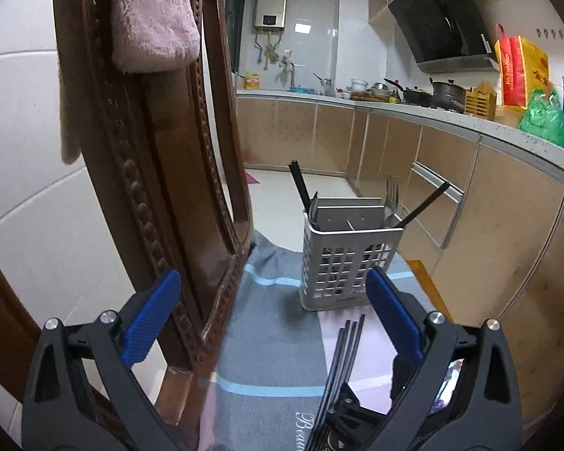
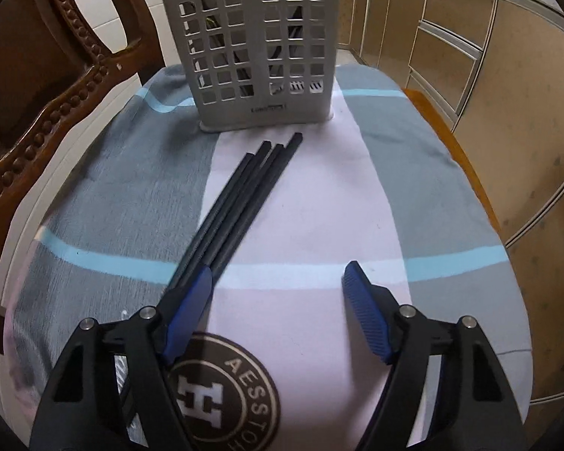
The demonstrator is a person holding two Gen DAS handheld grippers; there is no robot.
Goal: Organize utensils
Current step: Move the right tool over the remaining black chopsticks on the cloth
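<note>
Four black square-ended chopsticks (image 2: pixel 244 195) lie fanned at centre frame on the cloth-covered surface (image 2: pixel 357 195), tips near one grey plastic lattice caddy (image 2: pixel 252 49) at upper centre. The right gripper (image 2: pixel 278 282) is released, its left ribbed blue pad over the sticks. The left gripper (image 1: pixel 272 293) gapes empty.

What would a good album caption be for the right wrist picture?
Open right gripper over black chopsticks lying on a striped cloth, in front of a grey utensil basket.
</note>
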